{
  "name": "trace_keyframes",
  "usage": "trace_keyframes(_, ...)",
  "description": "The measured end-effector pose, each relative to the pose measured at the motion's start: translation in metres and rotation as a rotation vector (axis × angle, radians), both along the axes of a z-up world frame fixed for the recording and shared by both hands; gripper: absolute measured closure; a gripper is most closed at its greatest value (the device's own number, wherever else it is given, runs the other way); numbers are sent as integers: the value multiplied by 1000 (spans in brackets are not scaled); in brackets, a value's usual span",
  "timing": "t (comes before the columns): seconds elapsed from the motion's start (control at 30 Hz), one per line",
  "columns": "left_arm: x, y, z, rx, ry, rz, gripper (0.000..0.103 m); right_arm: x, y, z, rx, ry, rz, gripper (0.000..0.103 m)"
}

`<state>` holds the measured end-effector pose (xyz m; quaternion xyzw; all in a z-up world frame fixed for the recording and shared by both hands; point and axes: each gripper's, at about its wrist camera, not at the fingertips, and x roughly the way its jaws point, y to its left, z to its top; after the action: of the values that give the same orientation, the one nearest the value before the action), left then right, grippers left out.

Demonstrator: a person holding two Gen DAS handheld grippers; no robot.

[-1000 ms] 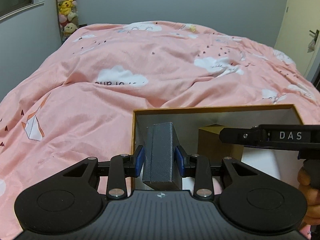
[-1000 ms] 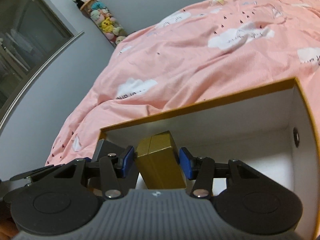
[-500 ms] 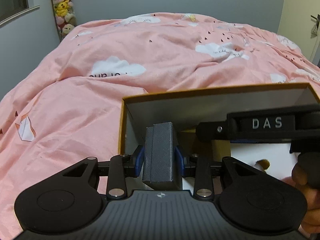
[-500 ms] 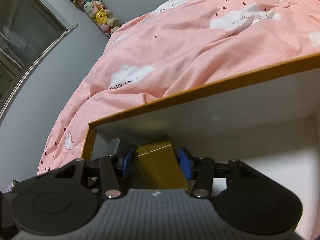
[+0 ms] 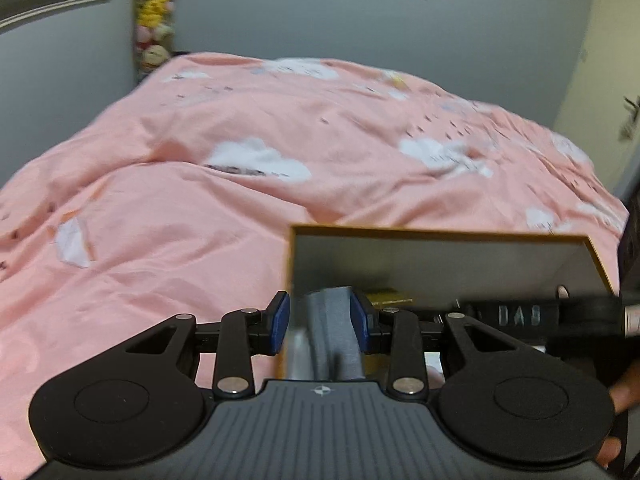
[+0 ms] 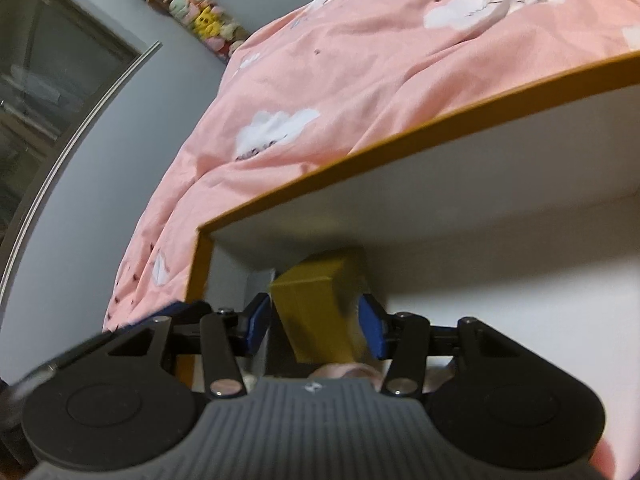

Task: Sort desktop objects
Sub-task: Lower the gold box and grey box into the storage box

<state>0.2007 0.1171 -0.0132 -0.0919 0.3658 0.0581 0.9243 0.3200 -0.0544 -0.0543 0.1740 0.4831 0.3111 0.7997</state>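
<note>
An open cardboard box with an orange rim [image 5: 440,233] and white inside lies on the bed. My left gripper [image 5: 320,320] is shut on a dark grey box [image 5: 332,336], held at the big box's left wall; the picture is blurred there. My right gripper [image 6: 314,322] is shut on a gold box [image 6: 316,304], low inside the orange-rimmed box [image 6: 400,142] near its back left corner. The left wrist view shows the gold box [image 5: 384,296] behind the grey one. To its right runs the right tool's black body lettered DAS [image 5: 520,316].
A pink duvet with white clouds [image 5: 240,200] covers the bed around the box. A hanging column of plush toys [image 5: 154,20] marks the far corner by a grey wall. A person's hand [image 5: 624,396] shows at the right edge. A window [image 6: 48,80] is at the left.
The left view has swung, so the orange-rimmed box now sits further right and the grey box hangs at its left wall. The right gripper has sunk deeper into the box with the gold box.
</note>
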Motion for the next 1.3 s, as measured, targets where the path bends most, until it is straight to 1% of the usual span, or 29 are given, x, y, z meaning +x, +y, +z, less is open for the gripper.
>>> trace_keyframes(0.07,-6,6,3,-10,-12,38,65,-5,8,1,-57,-29,31,56)
trace_keyframes(0.13,-11,13,3,-30,-12,66,65,-10,11,1,-88,-53,58,56)
trace_keyframes(0.27,-14,22,-4,-67,7,103,65,-15,13,5,-99,-93,97,55)
trace_keyframes(0.4,-18,26,-13,-121,27,104,65,-13,15,9,-118,-128,96,54)
trace_keyframes(0.53,-22,27,-21,-148,35,111,65,-8,21,10,-106,-121,75,53)
trace_keyframes(0.57,-22,27,-23,-154,38,112,65,-6,23,11,-104,-122,65,50)
trace_keyframes(0.6,-23,27,-25,-157,41,113,65,-5,24,12,-100,-124,53,49)
trace_keyframes(0.73,-24,27,-30,-169,51,107,65,4,31,14,-113,-124,10,49)
trace_keyframes(0.83,-25,27,-32,-179,53,99,65,12,33,11,-128,-101,-24,49)
trace_keyframes(0.9,-25,26,-32,-182,54,91,65,15,33,8,-133,-84,-30,53)
trace_keyframes(1.03,-26,26,-33,-189,57,85,65,11,32,5,-133,-54,-2,61)
trace_keyframes(1.13,-26,26,-33,-194,57,83,66,3,33,6,-167,-34,47,65)
trace_keyframes(1.23,-27,25,-33,-196,57,80,66,-6,33,3,-213,-29,91,66)
trace_keyframes(1.3,-27,25,-33,-196,58,80,66,-10,31,4,-221,-40,100,65)
